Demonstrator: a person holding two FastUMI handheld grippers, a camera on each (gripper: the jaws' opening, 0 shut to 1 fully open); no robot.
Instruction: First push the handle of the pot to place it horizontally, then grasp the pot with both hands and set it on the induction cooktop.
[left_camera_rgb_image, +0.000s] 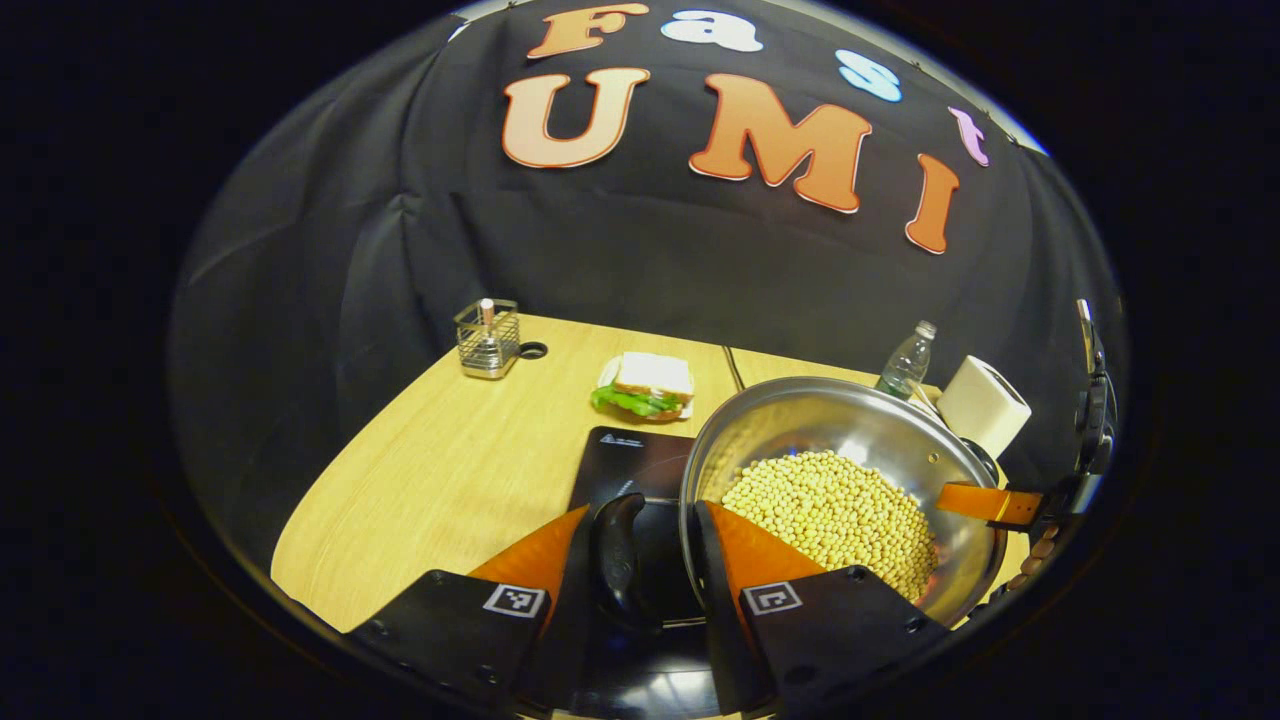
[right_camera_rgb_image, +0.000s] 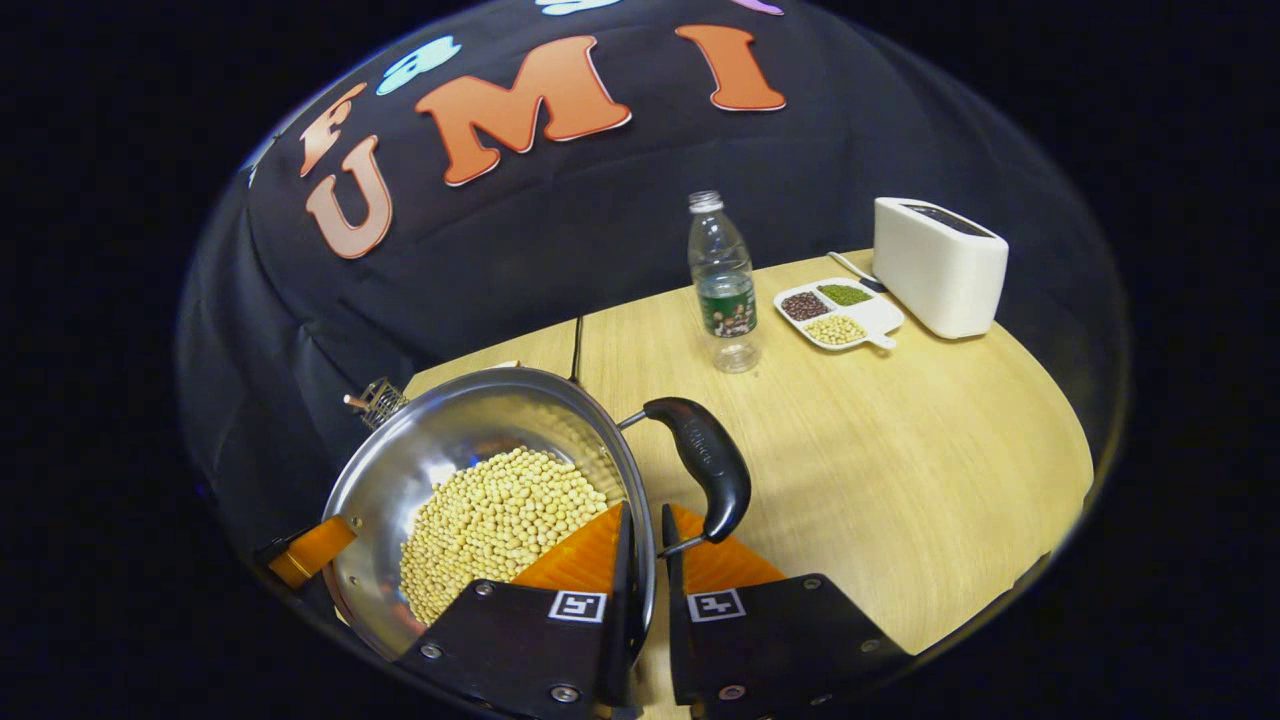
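While both tongs grip it at opposite sides, a round stainless-steel pot (left_camera_rgb_image: 850, 440) filled with pale yellow soybeans (left_camera_rgb_image: 835, 515) sits over the flat black induction cooktop (left_camera_rgb_image: 630, 460) on the light wooden worktop (left_camera_rgb_image: 440, 470); whether it rests on the cooktop or is held above it cannot be told. In the left gripper view, the left tongs (left_camera_rgb_image: 645, 525) stand narrow with a black loop handle (left_camera_rgb_image: 618, 550) between their fingers and one finger reaching over the pot's rim. In the right gripper view, the right tongs (right_camera_rgb_image: 640, 545) are nearly closed, pinching the pot's rim beside a second black loop handle (right_camera_rgb_image: 712, 465). Behind the pot stand a clear plastic bottle (right_camera_rgb_image: 724, 285), a white divided dish of beans (right_camera_rgb_image: 838, 312) and a white toaster (right_camera_rgb_image: 938, 265). Beyond the cooktop lies a sandwich with green lettuce (left_camera_rgb_image: 648, 387), and farther off a wire holder (left_camera_rgb_image: 487, 338).
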